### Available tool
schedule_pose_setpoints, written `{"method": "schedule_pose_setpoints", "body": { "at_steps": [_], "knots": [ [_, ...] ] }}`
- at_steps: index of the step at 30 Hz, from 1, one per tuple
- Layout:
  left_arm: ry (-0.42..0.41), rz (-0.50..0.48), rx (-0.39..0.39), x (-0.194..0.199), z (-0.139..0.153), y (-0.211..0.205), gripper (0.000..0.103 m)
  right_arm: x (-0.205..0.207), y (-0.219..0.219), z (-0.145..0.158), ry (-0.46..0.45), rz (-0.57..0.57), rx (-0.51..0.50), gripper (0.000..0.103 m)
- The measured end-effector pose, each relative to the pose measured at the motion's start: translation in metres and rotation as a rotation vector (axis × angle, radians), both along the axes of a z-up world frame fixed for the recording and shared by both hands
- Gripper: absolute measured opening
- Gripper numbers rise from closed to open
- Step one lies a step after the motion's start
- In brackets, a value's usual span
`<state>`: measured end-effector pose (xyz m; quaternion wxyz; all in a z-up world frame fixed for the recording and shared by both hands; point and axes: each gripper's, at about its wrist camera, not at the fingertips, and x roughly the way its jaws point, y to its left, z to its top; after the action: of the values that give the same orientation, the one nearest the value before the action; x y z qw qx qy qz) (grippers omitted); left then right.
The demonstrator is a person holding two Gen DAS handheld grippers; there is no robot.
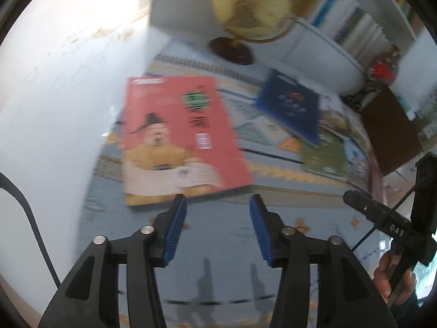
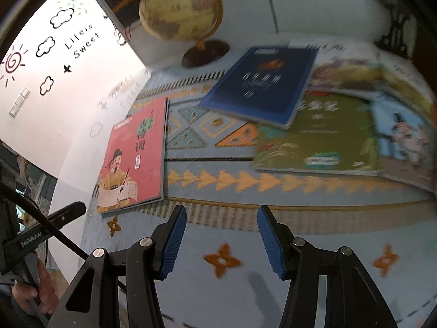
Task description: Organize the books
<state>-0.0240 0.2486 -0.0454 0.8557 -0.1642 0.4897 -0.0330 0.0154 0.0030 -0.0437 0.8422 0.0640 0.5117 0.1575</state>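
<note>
Red book: a flat red paperback with a robed figure on its cover lies alone on the patterned blue tablecloth, just ahead of the left gripper.
Other books: a dark blue book overlaps a green picture book, ahead and right of the right gripper.
Tongs: both spread, nothing between them.
Next, likely: take the blue book by a free edge, lift clear, stack squarely on red.
Background: yellow globe.
</note>
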Motion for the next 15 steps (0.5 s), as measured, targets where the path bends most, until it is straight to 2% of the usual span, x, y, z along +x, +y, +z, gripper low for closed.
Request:
{"method": "schedule_pose_setpoints", "body": {
  "at_steps": [1,3,9,15],
  "knots": [
    [-0.014,-0.005,-0.009,-0.004,0.007,-0.015,0.066,-0.010,-0.013,0.009,-0.021,-0.007,-0.004,0.052],
    [-0.049,-0.010,-0.017,-0.014,0.017,-0.038,0.074,-0.025,-0.033,0.022,-0.046,-0.021,-0.005,0.052],
    [-0.108,-0.096,-0.009,-0.041,0.042,-0.114,0.074,-0.089,-0.109,0.056,-0.120,-0.100,-0.005,0.054],
    [-0.153,-0.191,0.027,-0.064,0.061,-0.173,0.074,-0.125,-0.156,0.075,-0.166,-0.165,0.012,0.055]
  ]
}}
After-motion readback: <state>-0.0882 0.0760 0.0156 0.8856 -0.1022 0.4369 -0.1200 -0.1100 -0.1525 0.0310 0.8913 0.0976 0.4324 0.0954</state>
